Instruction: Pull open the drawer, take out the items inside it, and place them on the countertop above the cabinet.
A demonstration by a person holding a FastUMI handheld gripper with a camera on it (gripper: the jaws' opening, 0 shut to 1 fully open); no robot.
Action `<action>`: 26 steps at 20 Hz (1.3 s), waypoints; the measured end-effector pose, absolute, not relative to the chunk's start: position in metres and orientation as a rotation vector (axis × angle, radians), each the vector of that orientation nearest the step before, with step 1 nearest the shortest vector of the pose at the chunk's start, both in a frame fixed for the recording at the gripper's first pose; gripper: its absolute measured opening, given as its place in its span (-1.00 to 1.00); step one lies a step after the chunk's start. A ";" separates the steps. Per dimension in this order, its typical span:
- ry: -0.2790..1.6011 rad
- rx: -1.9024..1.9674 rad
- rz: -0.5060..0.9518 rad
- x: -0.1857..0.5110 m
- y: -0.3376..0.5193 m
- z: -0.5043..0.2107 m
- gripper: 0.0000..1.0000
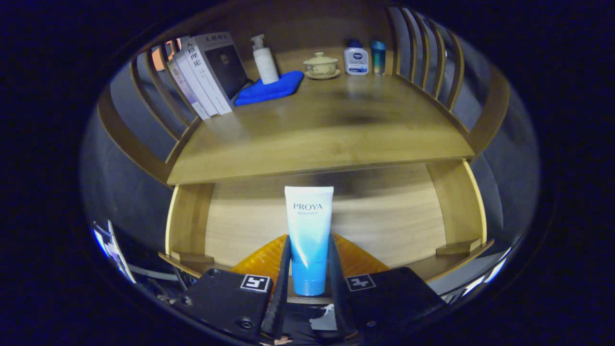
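The fingers (310, 283) hold a blue-and-white tube (309, 235) upright between them, one pad pressing each side, in front of the open drawer (331, 226) and below the surface (317, 129); the step in hand looks like carrying it up to that top; a steady grip and a clear rise past the front edge would serve best, then a gentle set-down on the bare middle, away from the books (204, 74), pump bottle (265, 60), blue cloth (271, 87), lidded cup (320, 65) and two small bottles (365, 57); the drawer's visible floor looks bare, its front part hidden.
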State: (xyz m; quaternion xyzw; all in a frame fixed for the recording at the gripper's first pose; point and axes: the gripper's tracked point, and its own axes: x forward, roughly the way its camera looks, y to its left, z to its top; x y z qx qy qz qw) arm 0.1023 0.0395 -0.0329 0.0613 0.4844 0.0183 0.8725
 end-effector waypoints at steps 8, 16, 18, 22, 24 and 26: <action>0.965 0.167 0.017 0.154 0.045 0.013 -0.13; 0.947 0.168 -0.013 0.220 0.038 0.021 -0.12; 0.916 0.147 -0.035 0.235 0.032 0.025 -0.12; 0.943 0.146 -0.026 0.249 0.035 0.013 -0.12; 0.975 0.138 -0.031 0.250 0.036 0.007 -0.12; 0.973 0.122 -0.056 0.255 0.030 0.005 -0.09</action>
